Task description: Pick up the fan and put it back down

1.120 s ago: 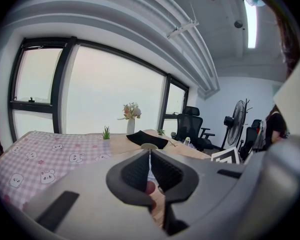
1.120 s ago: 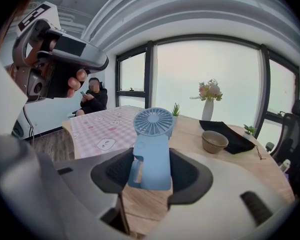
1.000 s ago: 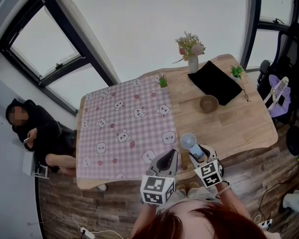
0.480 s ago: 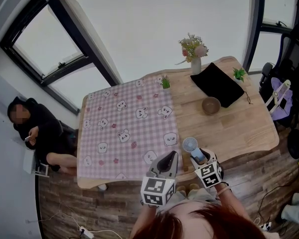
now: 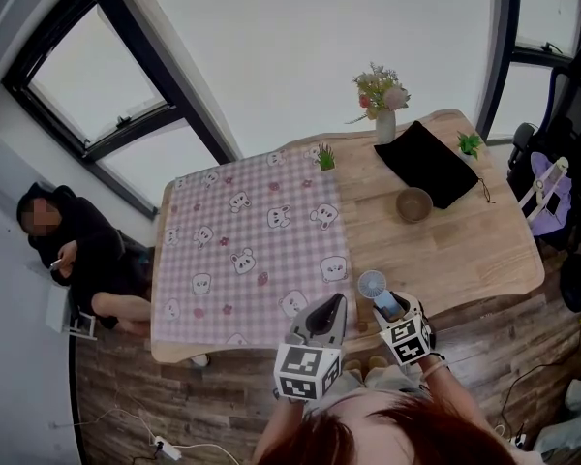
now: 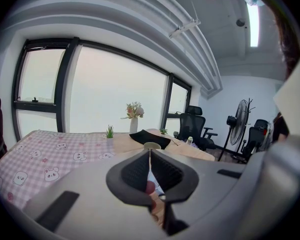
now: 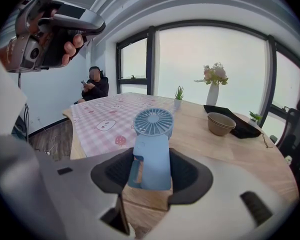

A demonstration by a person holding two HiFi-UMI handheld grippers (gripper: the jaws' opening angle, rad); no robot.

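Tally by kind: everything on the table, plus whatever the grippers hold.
fan: 1, held in the right gripper
bowl: 1
vase of flowers: 1
small potted plants: 2
black cloth: 1
checked cloth: 1
Total: 7

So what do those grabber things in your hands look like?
Both are light grey plastic with dark ribbed pads lining the jaws. The left gripper and the right gripper each carry a white cube printed with black square markers.
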